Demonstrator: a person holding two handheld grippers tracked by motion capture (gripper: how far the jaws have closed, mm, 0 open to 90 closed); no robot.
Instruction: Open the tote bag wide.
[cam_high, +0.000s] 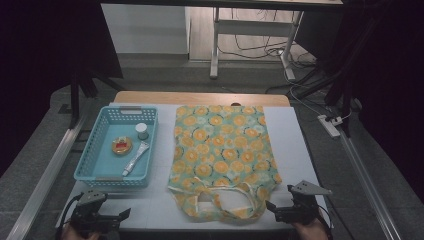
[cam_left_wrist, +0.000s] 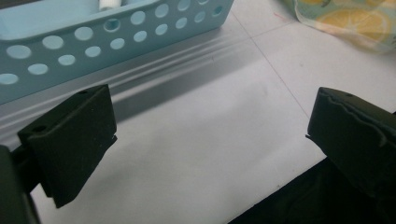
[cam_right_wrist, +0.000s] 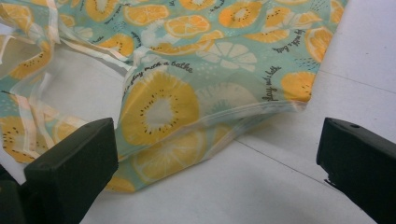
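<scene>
1. locate the work: the citrus-print tote bag (cam_high: 222, 155) lies flat at the centre of the frame on the white tabletop (cam_high: 295, 145), mouth and handles (cam_high: 220, 192) toward the lower edge. the blue perforated basket (cam_high: 87, 160) sits left of centre, apart from the bag, holding a squeeze tube (cam_high: 136, 158), a small white-capped jar (cam_high: 142, 131) and a round tin (cam_high: 121, 145).
2. check tool state: the left hand-held gripper (cam_high: 107, 216) rests at lower left with jaws spread wide and empty, just short of the basket wall (cam_left_wrist: 116, 37). the right hand-held gripper (cam_high: 280, 210) at lower right is likewise spread and empty, aimed at the bag's near corner (cam_right_wrist: 201, 126).
3. likely step: open the bag's mouth for loading.
4. advance the right hand-held gripper low, so one jaw slides under the top layer's hem only.
5. avoid pinching both layers or a loose handle strap (cam_right_wrist: 93, 46); thin fabric bunches easily.
6. lift gently before the left tool fetches an item.
</scene>
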